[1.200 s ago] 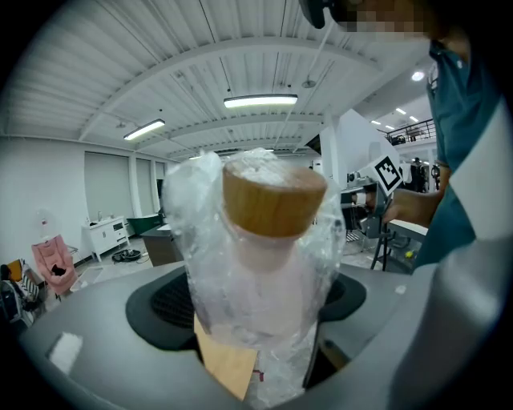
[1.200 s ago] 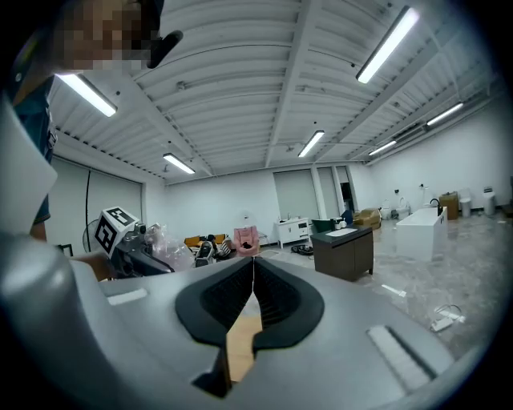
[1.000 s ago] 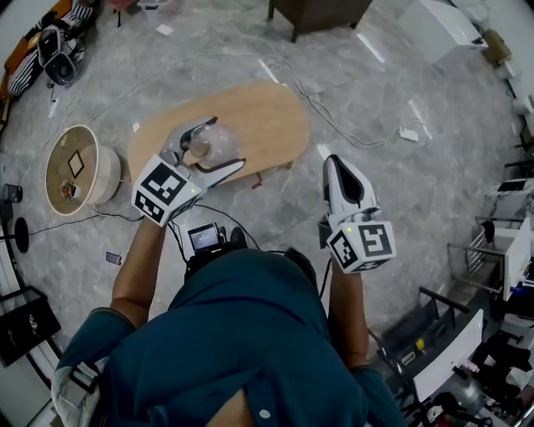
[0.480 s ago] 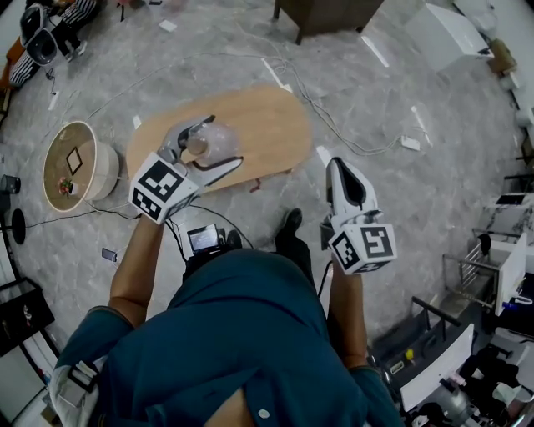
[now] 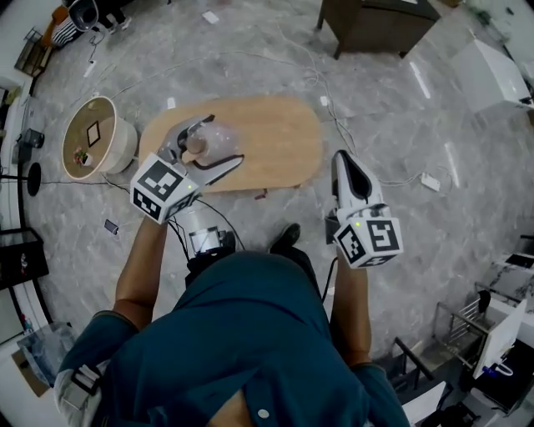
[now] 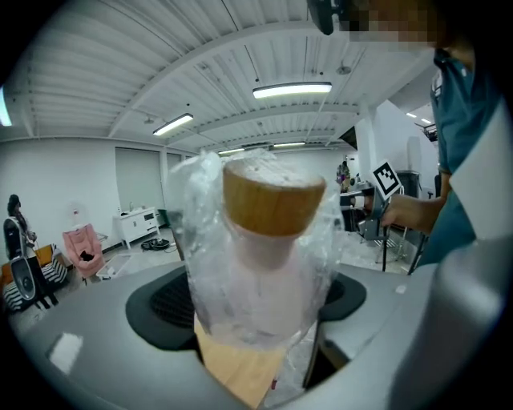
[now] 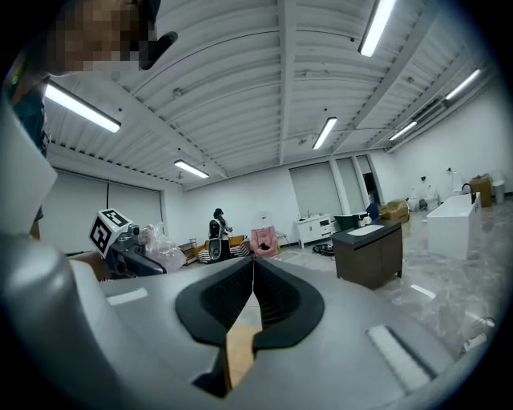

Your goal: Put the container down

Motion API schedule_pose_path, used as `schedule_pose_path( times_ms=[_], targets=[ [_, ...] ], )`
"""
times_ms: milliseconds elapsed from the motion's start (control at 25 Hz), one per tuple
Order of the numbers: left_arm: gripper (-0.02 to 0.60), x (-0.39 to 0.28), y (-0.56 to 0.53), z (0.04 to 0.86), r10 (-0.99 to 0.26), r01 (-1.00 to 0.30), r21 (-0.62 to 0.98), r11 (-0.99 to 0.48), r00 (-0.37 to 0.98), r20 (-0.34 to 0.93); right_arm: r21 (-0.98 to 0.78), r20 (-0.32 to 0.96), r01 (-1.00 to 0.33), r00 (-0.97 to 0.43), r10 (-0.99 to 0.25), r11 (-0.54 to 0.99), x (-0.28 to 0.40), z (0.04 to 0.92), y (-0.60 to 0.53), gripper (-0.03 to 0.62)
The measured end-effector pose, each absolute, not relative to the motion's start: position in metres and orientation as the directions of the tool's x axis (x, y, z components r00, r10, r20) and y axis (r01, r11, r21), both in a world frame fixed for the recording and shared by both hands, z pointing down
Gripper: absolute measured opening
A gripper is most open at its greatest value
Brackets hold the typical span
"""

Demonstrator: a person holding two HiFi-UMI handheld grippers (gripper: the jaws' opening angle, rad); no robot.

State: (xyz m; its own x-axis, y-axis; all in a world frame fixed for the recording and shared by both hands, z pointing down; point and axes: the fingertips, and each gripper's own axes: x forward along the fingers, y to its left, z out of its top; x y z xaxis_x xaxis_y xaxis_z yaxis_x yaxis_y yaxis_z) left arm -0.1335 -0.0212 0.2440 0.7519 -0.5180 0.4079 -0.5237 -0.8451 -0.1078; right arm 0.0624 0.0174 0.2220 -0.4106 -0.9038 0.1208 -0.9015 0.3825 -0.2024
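The container (image 5: pixel 210 143) is a pale jar with a wooden lid, wrapped in clear crinkled plastic. My left gripper (image 5: pixel 203 143) is shut on the container and holds it above the left part of an oval wooden table (image 5: pixel 275 142). In the left gripper view the container (image 6: pixel 260 256) fills the space between the two dark pads, its wooden lid (image 6: pixel 271 198) pointing away from the camera. My right gripper (image 5: pixel 346 169) is shut with nothing in it, off the table's right end above the floor. In the right gripper view its pads (image 7: pixel 268 300) meet along a thin line.
A round wooden tub (image 5: pixel 94 148) with small items stands on the marble floor left of the table. Cables (image 5: pixel 367 158) trail across the floor to the right. A dark cabinet (image 5: pixel 380 23) stands beyond the table. A device (image 5: pixel 200 240) hangs at the person's chest.
The person and head camera have shifted, so the table sits a bit further right in view. Both grippers keep their pose, the left still gripping the container.
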Motion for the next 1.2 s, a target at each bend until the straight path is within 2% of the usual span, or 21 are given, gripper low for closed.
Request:
schedule_pose_path(
  times_ms=[480, 800, 1200],
  targets=[
    [0.394, -0.061, -0.042, 0.249, -0.577, -0.589, -0.118, -0.799, 0.698, 0.423, -0.24, 0.117, -0.857, -0.492, -0.863, 0.456, 0.128, 0.236, -0.014, 0.011],
    [0.393, -0.036, -0.059, 0.263, -0.538, -0.555, -0.101, -0.826, 0.722, 0.436, -0.254, 0.148, -0.873, -0.46, -0.875, 0.416, 0.149, 0.253, -0.014, 0.012],
    [0.393, 0.0, -0.102, 0.295, -0.435, -0.465, -0.047, -0.884, 0.783, 0.444, -0.23, 0.21, -0.925, -0.352, -0.912, 0.304, 0.177, 0.262, -0.02, 0.012]
  ],
)
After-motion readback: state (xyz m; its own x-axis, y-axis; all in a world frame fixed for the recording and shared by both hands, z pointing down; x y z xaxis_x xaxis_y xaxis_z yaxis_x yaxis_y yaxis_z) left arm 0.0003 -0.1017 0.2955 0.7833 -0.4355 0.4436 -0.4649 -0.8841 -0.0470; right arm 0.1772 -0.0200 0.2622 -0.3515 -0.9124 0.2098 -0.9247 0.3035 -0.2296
